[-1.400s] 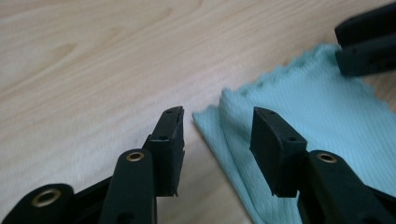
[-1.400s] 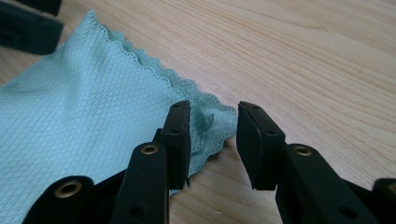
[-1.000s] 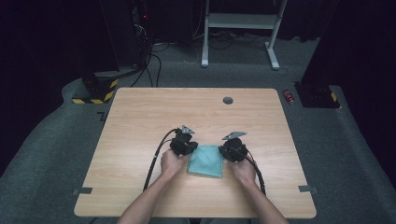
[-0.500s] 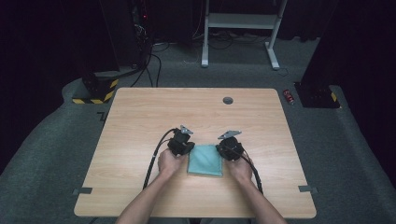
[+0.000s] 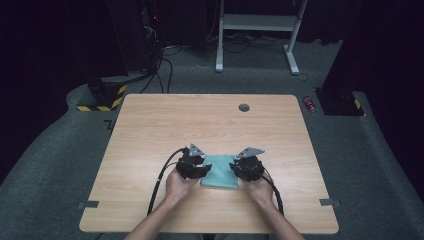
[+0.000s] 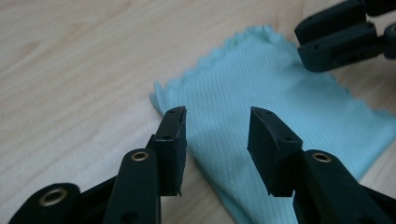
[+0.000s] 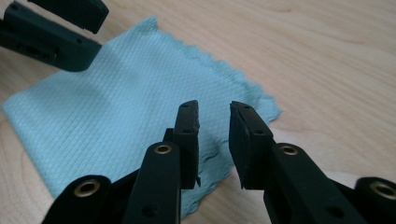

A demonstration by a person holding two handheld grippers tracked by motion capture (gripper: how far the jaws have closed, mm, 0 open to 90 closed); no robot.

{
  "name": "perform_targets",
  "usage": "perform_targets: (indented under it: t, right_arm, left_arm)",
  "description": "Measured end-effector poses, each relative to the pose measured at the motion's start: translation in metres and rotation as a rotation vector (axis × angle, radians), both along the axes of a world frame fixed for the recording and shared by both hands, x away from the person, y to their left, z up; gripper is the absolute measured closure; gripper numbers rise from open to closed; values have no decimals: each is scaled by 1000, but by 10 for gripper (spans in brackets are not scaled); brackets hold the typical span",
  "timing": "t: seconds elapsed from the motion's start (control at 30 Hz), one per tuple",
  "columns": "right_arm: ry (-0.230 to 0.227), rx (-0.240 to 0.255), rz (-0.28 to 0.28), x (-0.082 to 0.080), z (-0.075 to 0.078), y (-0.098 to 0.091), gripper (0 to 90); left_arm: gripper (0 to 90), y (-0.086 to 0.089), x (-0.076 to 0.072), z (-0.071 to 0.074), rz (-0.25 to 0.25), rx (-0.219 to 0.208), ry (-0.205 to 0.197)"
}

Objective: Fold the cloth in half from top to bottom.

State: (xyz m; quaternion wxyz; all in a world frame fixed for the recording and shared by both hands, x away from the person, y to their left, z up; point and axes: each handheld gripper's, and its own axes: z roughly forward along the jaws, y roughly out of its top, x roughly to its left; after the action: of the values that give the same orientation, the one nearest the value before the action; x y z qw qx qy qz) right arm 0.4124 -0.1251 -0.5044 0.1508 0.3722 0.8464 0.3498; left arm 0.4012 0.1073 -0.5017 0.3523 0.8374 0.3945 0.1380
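You are working a folded cloth (image 5: 219, 171) that is lying flat on the counter (image 5: 150, 130) near its front edge, between your two hands. The left tongs (image 6: 215, 128) are standing half apart, having just been opening, with the cloth's left edge lying beneath the gap and nothing pressed between the pads. Before drawing them clear, you are best lifting slightly so the pads do not drag the fold open. The cloth is a pale teal microfibre with a fine ribbed weave and pinked, wavy edges; it is limp and is sliding easily on the smooth wood-grain laminate. The right tongs (image 7: 213, 133) are showing a narrower gap, also just opening, over the cloth's right edge and gripping nothing. Both sets carry flat black rectangular pads.
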Motion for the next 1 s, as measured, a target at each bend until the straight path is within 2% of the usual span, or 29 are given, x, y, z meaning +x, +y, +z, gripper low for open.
perform_targets:
  t: [0.07,0.1,0.2,0.27,0.4,0.47,0.53,0.6,0.7,0.8,0.9,1.0]
  right_arm:
    - [9,-13,10,-1,-4,0,729]
    - [15,-25,6,-2,-6,0,727]
    - [20,-18,-5,-4,-9,-5,722]
    - [16,-8,-7,-8,-7,-7,717]
    - [-10,22,35,-22,0,-5,699]
    - [-18,39,46,-29,2,-4,689]
    - [-11,50,59,-36,2,-3,681]
    - [-9,39,78,-41,-1,-1,673]
    - [-2,6,84,-46,-7,-2,659]
    - [8,10,77,-50,-10,-8,644]
    - [7,26,71,-52,-8,-12,634]
    - [-4,42,62,-52,-4,-14,635]
  left_arm:
    - [568,2,-4,-7,-1,33,3]
    - [567,4,-7,-10,4,36,9]
    - [560,14,-12,-12,19,-3,14]
    - [553,17,-17,-9,14,-20,3]
    - [519,18,-26,-3,-16,-62,-12]
    - [515,16,-32,-2,-35,-69,-14]
    - [515,13,-37,-5,-49,-46,-12]
    - [515,12,-40,-9,-48,-21,-9]
    - [514,17,-42,-13,-36,-23,14]
    - [508,21,-44,-13,-33,-27,25]
    - [500,23,-41,-8,-33,-29,7]
    - [498,20,-27,-2,-19,-31,-16]
